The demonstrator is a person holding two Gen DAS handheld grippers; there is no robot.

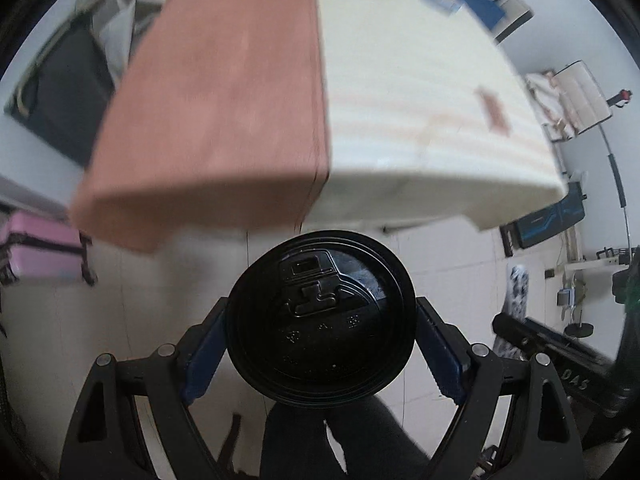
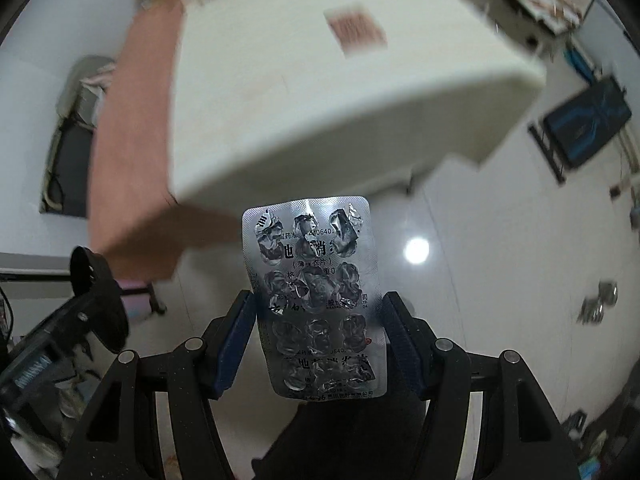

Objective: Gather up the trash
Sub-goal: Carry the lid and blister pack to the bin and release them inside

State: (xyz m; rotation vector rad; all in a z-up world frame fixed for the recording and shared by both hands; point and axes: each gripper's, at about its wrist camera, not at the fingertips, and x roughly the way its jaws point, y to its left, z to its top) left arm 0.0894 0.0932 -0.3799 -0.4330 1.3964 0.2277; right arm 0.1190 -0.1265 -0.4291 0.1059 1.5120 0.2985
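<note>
- A black plastic cup lid (image 1: 320, 316) is clamped between the blue pads of the left gripper (image 1: 320, 344); the round rim is pressed on at both sides, so the jaws are closed on it.
- The lid is seen face-on, filling the gap between the fingers, with its far edge reaching past the fingertips.
- The lid is glossy and ringed at the rim, with a raised sip tab and embossed marks moulded into its top.
- A silver blister pack (image 2: 316, 300) is held edgewise between the blue pads of the right gripper (image 2: 318, 340); the jaws are closed on its two long sides.
- The pack stands up between the fingers, its upper half projecting beyond the fingertips and its lower end near the gripper body.
- The pack is a thin rounded rectangle of foil; the pockets are torn open and crumpled, and black print runs across the sheet.
- Both grippers are built of matt black plastic arms with metal pivot pins.
- A bed (image 1: 420, 92) with a cream mattress is seen beyond both grippers, blurred; a rust-coloured cloth (image 1: 216, 96) is draped over one side of it.
- A small reddish card (image 2: 356, 30) lies on the mattress.
- The floor (image 2: 480, 280) is laid with pale glossy tiles, and a bright lamp reflection is caught in it.
- A pink case (image 1: 36, 246) is seen at the left edge of the left view.
</note>
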